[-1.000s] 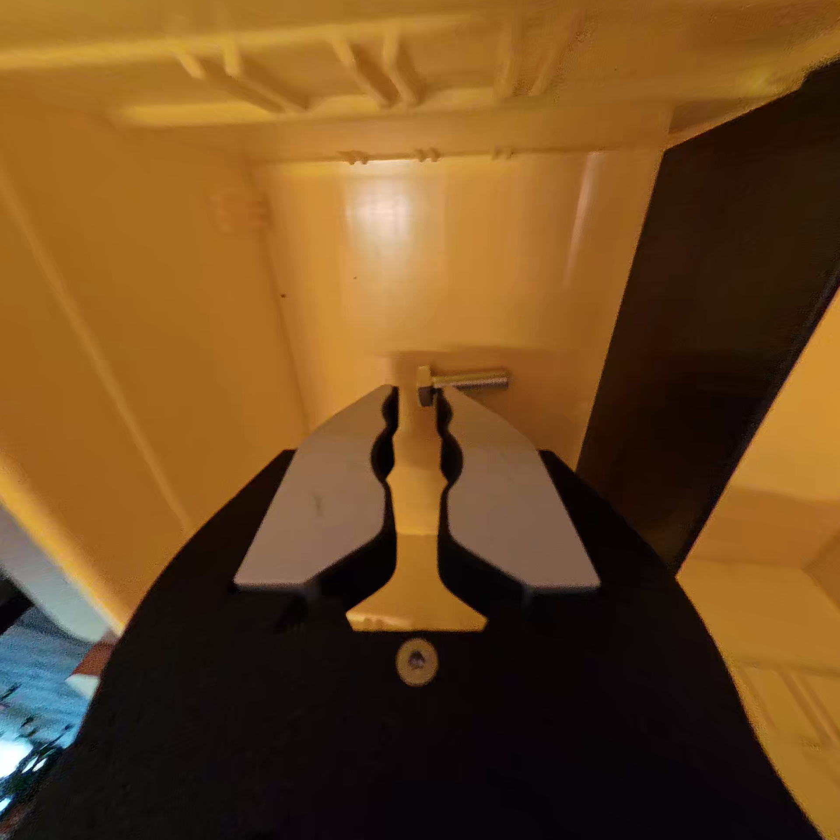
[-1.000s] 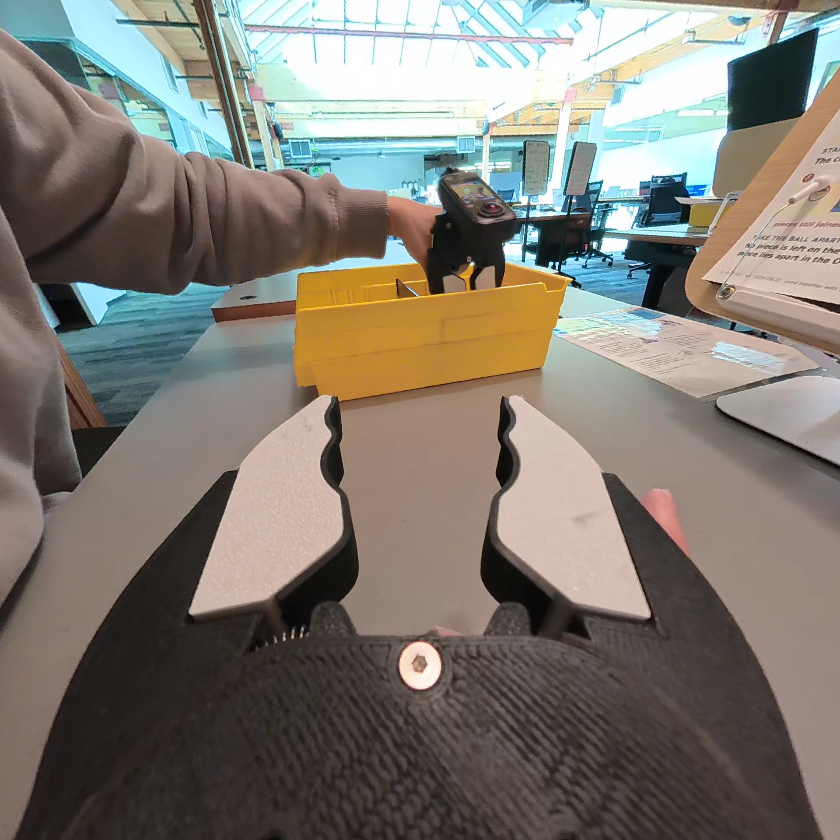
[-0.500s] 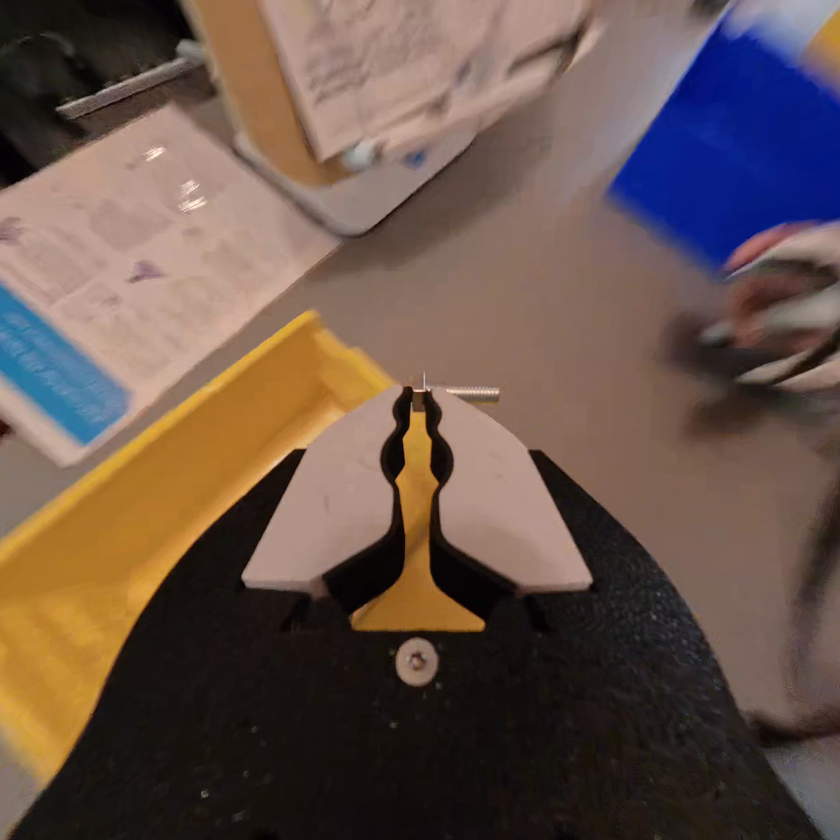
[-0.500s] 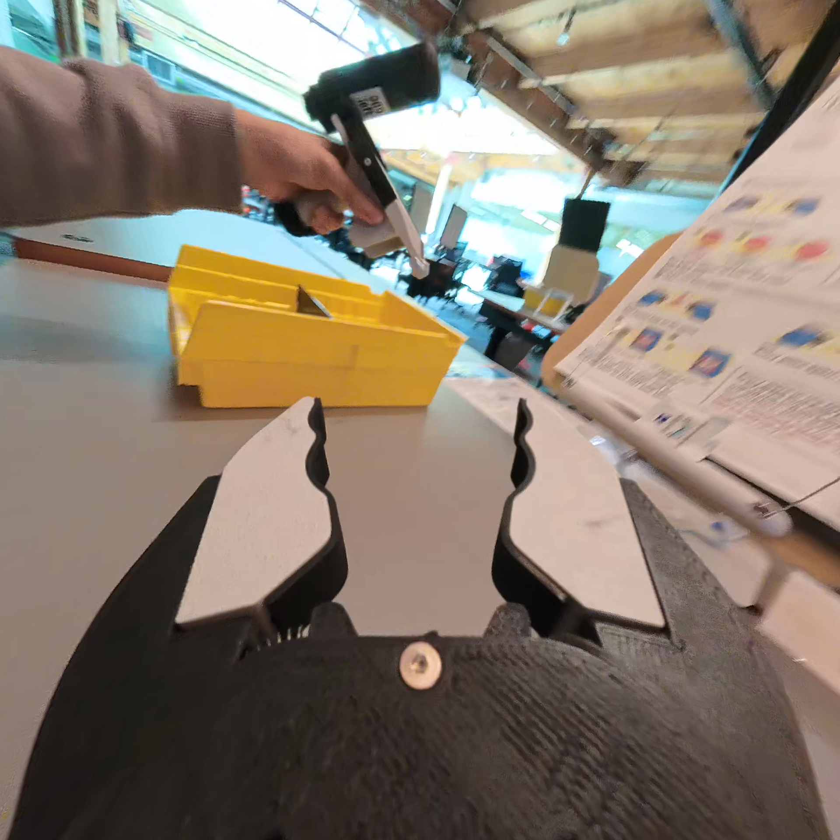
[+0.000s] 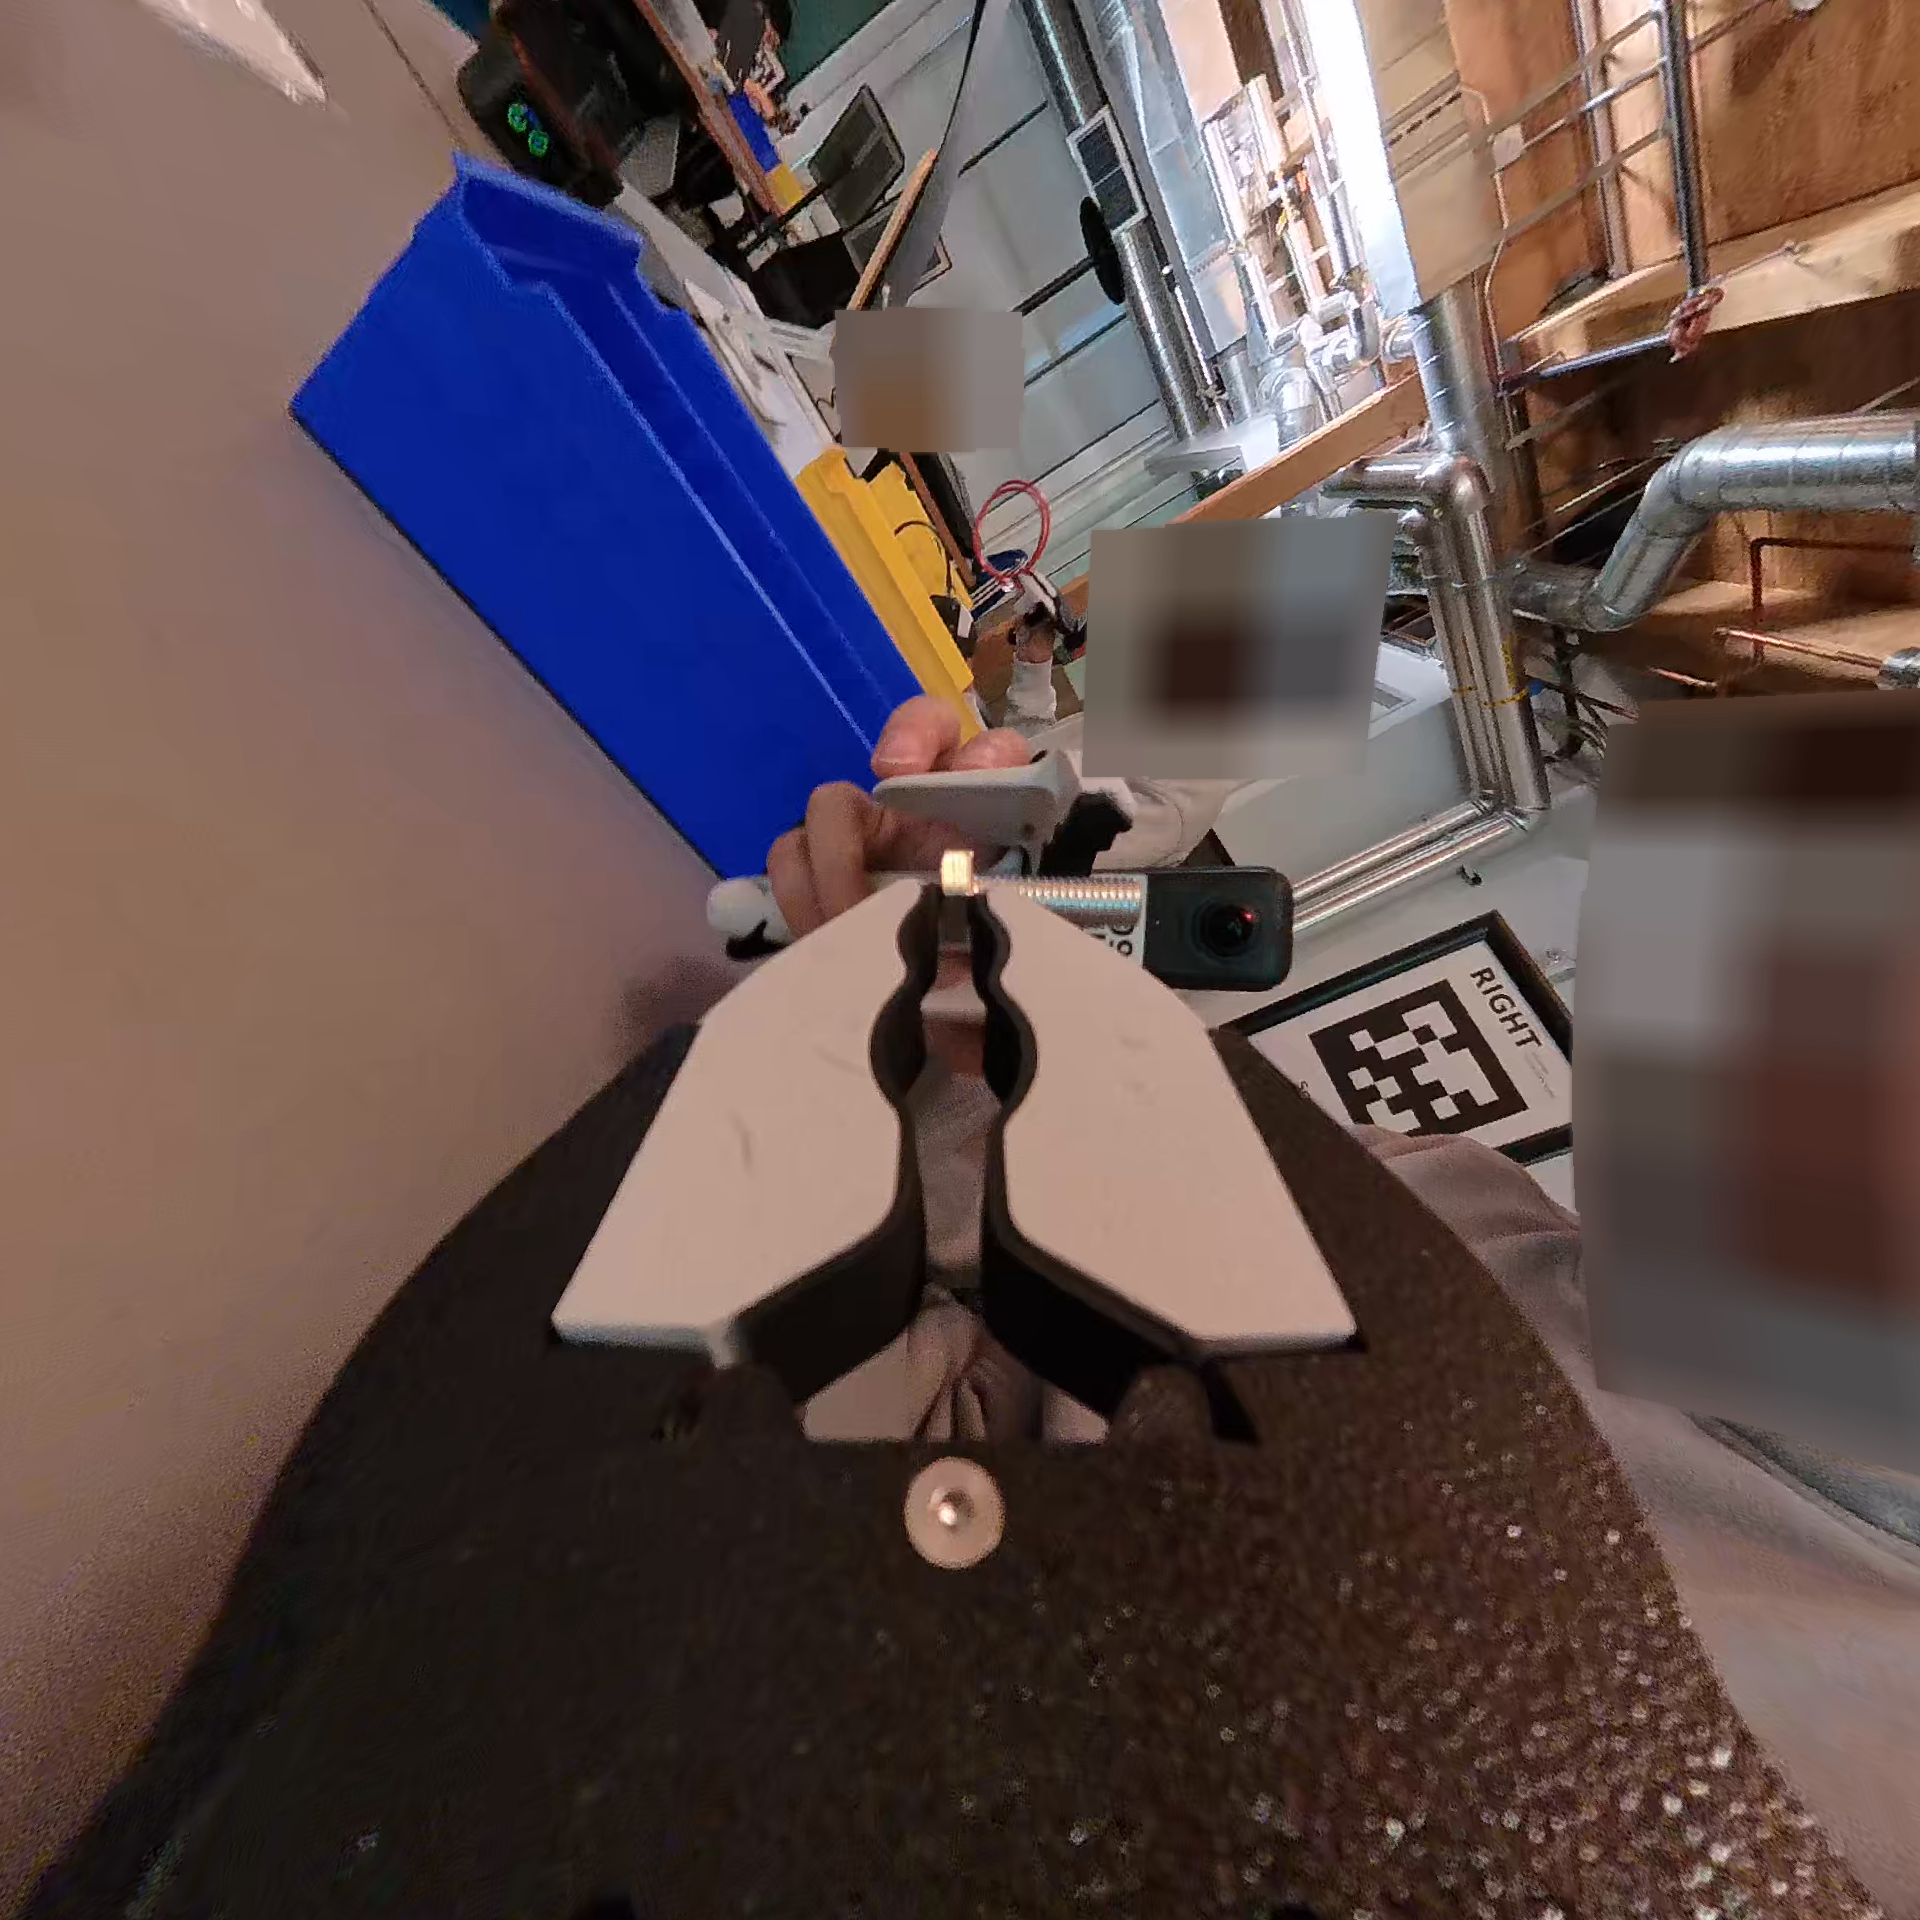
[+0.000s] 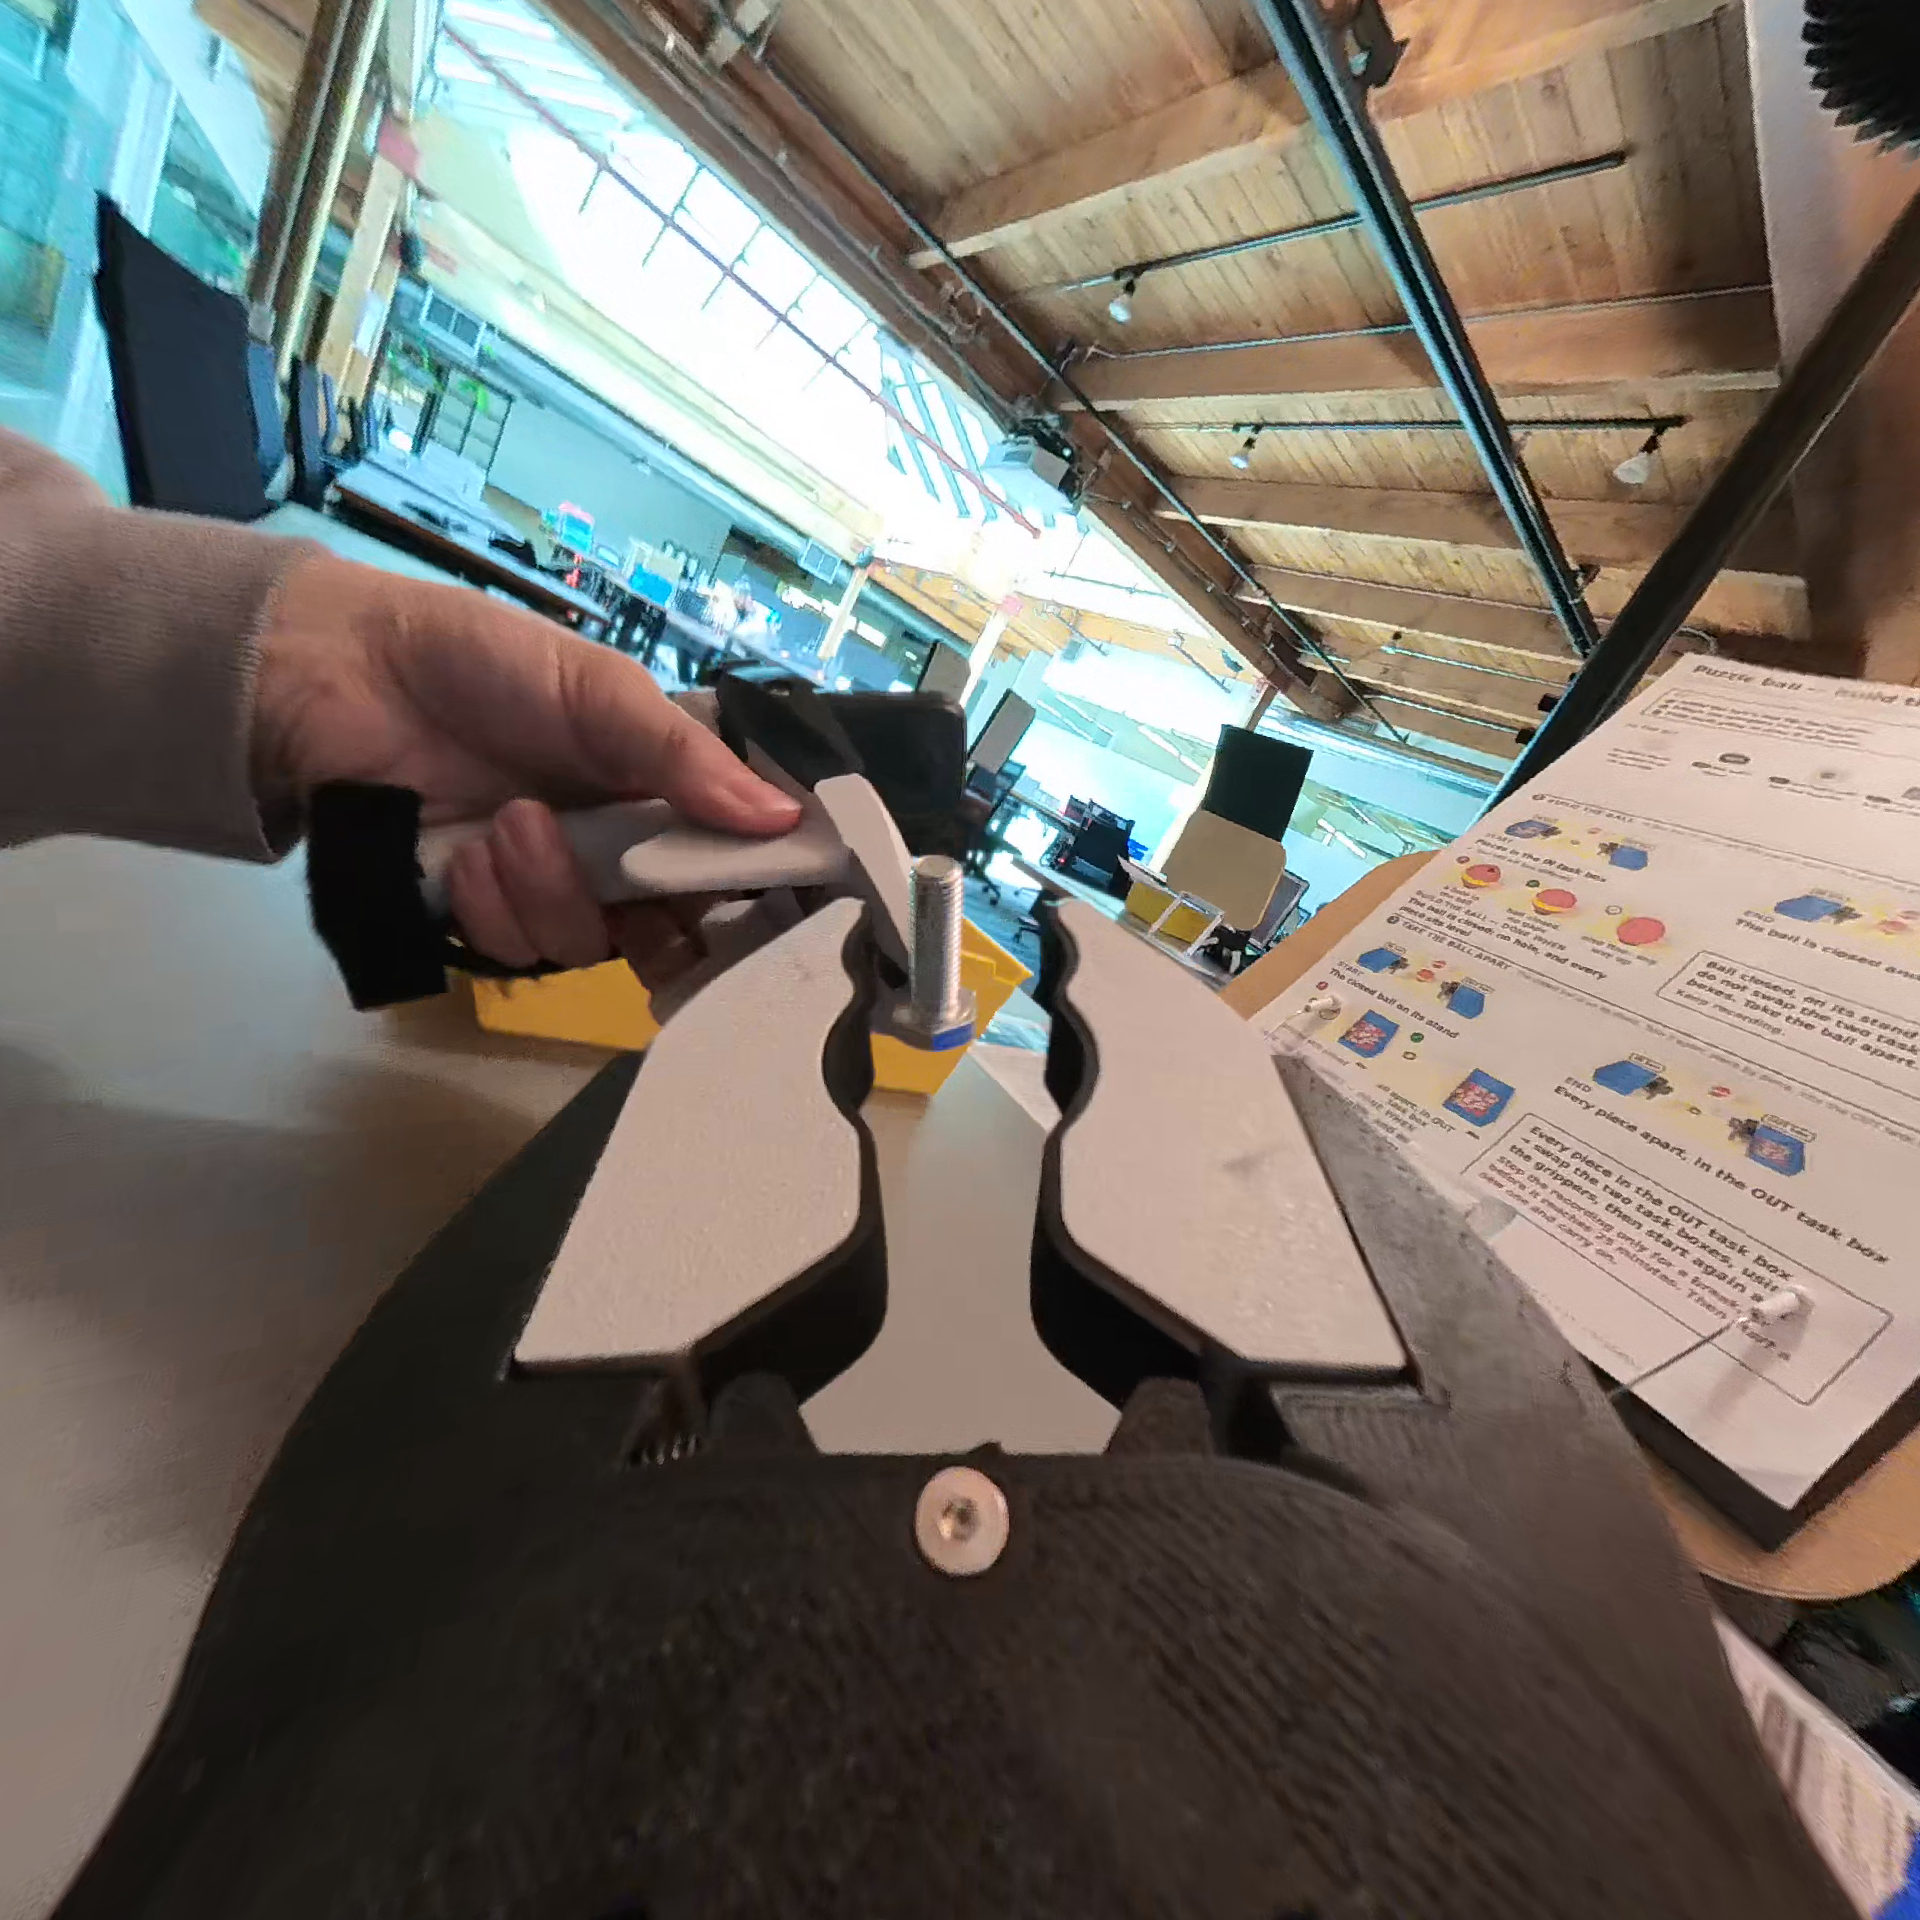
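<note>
I make out print on a white instruction sheet [image 6: 1683,1039] on its board, a framed checkered marker card [image 5: 1423,1060], words withheld

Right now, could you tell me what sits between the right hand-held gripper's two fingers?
In the right wrist view, a silver bolt stands upright between them, held at its head by the left hand-held gripper.

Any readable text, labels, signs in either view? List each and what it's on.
Framed black-and-white marker card: one legible printed word beside the pattern; wording not reproduced here.
Instruction sheet on a wooden stand: legible headings and paragraphs among coloured pictures; not reproduced.
White sticker on the black camera: mostly hidden, unreadable.
</note>
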### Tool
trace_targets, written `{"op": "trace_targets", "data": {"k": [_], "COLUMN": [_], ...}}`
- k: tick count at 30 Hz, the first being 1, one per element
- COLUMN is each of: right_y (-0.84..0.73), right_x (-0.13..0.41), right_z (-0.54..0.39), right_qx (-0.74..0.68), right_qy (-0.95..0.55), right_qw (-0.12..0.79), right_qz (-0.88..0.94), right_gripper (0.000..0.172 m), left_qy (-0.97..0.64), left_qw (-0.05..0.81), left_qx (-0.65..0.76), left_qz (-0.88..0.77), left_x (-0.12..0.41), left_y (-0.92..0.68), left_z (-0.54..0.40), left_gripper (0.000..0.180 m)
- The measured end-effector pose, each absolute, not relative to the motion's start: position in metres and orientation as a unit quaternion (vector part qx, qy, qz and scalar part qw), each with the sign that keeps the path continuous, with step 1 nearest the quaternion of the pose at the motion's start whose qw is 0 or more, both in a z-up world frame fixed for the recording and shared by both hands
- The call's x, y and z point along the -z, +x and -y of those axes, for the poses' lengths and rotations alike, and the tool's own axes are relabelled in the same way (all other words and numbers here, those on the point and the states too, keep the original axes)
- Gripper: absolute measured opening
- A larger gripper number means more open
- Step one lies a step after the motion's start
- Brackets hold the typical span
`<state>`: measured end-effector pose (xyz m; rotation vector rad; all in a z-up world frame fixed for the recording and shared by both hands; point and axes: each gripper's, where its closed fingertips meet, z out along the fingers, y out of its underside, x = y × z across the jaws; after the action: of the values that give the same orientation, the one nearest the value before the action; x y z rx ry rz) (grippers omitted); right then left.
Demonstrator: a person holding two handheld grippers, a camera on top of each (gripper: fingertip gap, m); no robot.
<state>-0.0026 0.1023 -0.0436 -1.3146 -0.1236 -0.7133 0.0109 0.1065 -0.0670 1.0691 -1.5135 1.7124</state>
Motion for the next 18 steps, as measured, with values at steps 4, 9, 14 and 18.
{"op": "trace_targets", "data": {"k": [4,9,14,18], "right_y": [-0.006,-0.007,-0.002,0.001], "right_x": [0.052,0.063,0.065,0.068], "right_z": [-0.100,-0.107,-0.106,-0.105], "right_qx": [0.318,0.309,0.300,0.280], "right_qy": [-0.613,-0.637,-0.646,-0.655], "right_qw": [0.719,0.700,0.698,0.699], "right_qz": [0.083,0.094,0.079,0.058], "right_gripper": [0.023,0.015,0.010,0.009], "left_qy": [0.425,0.431,0.440,0.447], "left_qw": [0.314,0.317,0.329,0.329], "left_qx": [-0.643,-0.639,-0.641,-0.645], "left_qz": [0.554,0.552,0.536,0.525], "left_x": [0.073,0.073,0.075,0.078], "left_y": [0.006,0.003,0.003,0.005], "left_z": [-0.105,-0.102,-0.099,-0.098], "left_gripper": [0.005,0.005,0.005,0.005]}}
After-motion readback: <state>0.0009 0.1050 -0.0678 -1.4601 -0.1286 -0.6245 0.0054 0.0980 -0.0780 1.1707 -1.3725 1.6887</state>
